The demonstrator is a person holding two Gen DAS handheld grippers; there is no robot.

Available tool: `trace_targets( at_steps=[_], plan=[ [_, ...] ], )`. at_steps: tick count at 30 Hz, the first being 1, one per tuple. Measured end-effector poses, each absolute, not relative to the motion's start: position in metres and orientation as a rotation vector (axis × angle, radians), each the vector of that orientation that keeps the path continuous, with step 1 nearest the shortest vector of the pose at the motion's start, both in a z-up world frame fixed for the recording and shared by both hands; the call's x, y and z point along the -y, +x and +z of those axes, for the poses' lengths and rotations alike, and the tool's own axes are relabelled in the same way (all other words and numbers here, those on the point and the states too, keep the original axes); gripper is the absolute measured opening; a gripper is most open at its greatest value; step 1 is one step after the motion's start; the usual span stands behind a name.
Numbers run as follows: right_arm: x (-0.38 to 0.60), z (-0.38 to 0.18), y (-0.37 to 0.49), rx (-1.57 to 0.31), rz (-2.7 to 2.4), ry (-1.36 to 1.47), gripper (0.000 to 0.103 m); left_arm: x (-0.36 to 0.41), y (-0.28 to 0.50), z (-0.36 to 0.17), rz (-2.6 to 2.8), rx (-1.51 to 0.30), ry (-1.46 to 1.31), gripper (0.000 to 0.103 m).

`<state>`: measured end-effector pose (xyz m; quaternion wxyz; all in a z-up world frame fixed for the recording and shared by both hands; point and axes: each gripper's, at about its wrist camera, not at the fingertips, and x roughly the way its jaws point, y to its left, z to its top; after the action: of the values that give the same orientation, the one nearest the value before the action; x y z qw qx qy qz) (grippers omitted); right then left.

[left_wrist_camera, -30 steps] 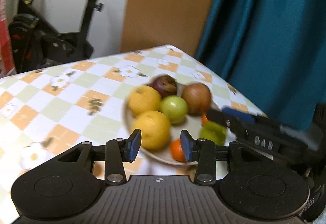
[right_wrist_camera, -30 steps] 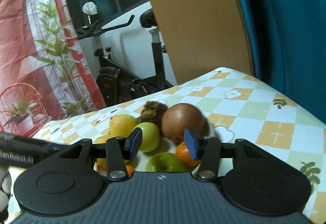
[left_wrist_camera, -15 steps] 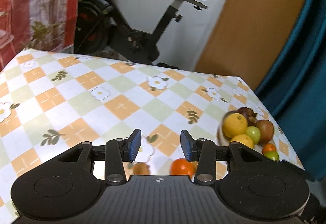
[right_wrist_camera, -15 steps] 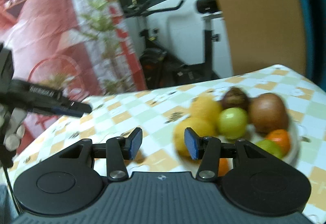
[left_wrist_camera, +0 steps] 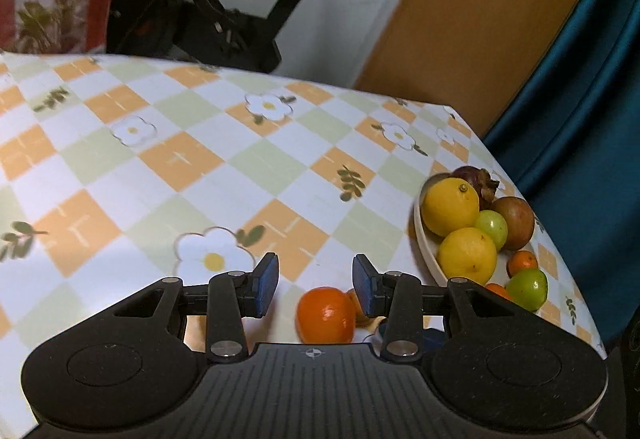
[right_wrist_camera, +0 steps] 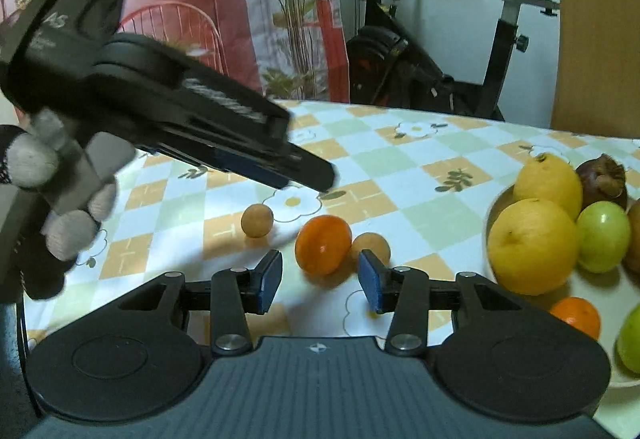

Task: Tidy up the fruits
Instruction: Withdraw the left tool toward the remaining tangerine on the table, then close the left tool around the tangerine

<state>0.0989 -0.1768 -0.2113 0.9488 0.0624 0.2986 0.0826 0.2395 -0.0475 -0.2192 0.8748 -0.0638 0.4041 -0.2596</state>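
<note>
A loose orange (right_wrist_camera: 323,244) lies on the checked tablecloth with two small tan round fruits (right_wrist_camera: 257,220) (right_wrist_camera: 372,245) beside it. My right gripper (right_wrist_camera: 320,281) sits just short of the orange, its jaws closing with nothing pressed between the pads. My left gripper (right_wrist_camera: 316,175), held by a gloved hand (right_wrist_camera: 60,195), hovers above the cloth behind the orange. In the left wrist view the left gripper (left_wrist_camera: 316,287) stands open, and the orange (left_wrist_camera: 326,315) shows low in the gap, untouched. A white plate (left_wrist_camera: 424,247) at the right holds lemons, green fruits, brown fruits and small oranges.
The plate (right_wrist_camera: 490,223) sits near the table's right edge, by a teal curtain (left_wrist_camera: 580,99). An exercise bike (right_wrist_camera: 440,59) and a brown panel stand beyond the far edge. Bare flowered tablecloth (left_wrist_camera: 160,159) stretches left of the fruit.
Both grippers have swung left from the plate to the loose fruit on the cloth. The left gripper now shows large in the right wrist view. The right jaws have narrowed slightly.
</note>
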Motion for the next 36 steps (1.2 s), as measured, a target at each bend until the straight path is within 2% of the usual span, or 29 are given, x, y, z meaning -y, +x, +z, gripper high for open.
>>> trace_targets(
  at_steps=[16, 20, 36],
  plan=[
    [0.183, -0.219, 0.117, -0.689, 0.172, 0.249, 0.042, 0.044, 0.241, -0.243, -0.573, -0.92, -0.199, 0.041],
    [0.18, -0.22, 0.116, -0.687, 0.168, 0.246, 0.042, 0.045, 0.235, -0.245, -0.599, -0.93, -0.199, 0.037],
    [0.167, -0.222, 0.105, -0.659, 0.195, 0.168, 0.039, 0.034, 0.204, -0.246, -0.593, -0.909, -0.209, 0.037]
  ],
)
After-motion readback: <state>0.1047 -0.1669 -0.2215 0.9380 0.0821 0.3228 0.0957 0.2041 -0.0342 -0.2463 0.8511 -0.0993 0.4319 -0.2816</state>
